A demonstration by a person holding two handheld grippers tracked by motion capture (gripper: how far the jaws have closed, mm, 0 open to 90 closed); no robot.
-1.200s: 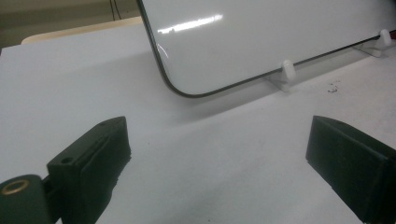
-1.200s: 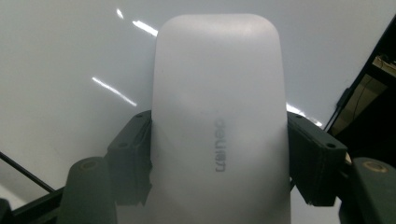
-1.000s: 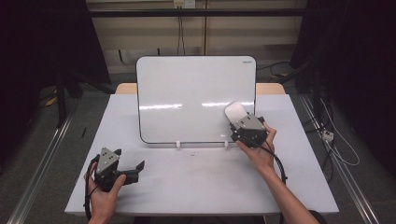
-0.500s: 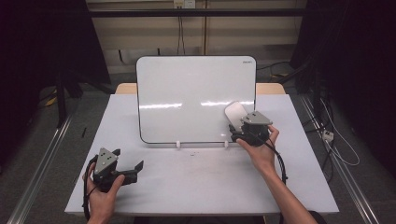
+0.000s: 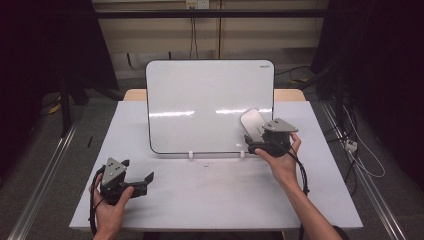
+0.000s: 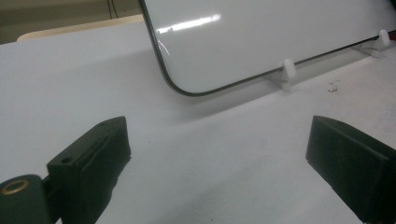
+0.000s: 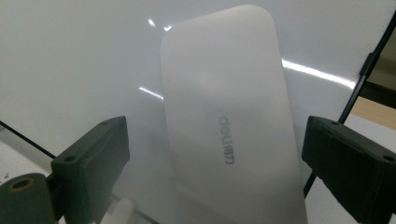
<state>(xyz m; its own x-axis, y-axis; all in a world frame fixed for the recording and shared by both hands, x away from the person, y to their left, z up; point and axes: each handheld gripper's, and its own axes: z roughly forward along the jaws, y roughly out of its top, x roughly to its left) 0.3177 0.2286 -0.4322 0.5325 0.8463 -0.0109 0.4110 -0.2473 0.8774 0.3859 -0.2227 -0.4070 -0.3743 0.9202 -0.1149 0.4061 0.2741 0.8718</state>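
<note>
Now eraser (image 7: pixel 231 126) btwn open right tool (image 7: pixel 219 163) jaws.

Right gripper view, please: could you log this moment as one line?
right claw: open, astride white oblong eraser | eraser: against glossy white whiteboard | left claw: open, over white table

The high view looks forward and down over the tabletop (image 5: pixel 215 200). Both tool views sit low and face the whiteboard (image 5: pixel 210 105), the right one close against it, the left from farther back.
</note>
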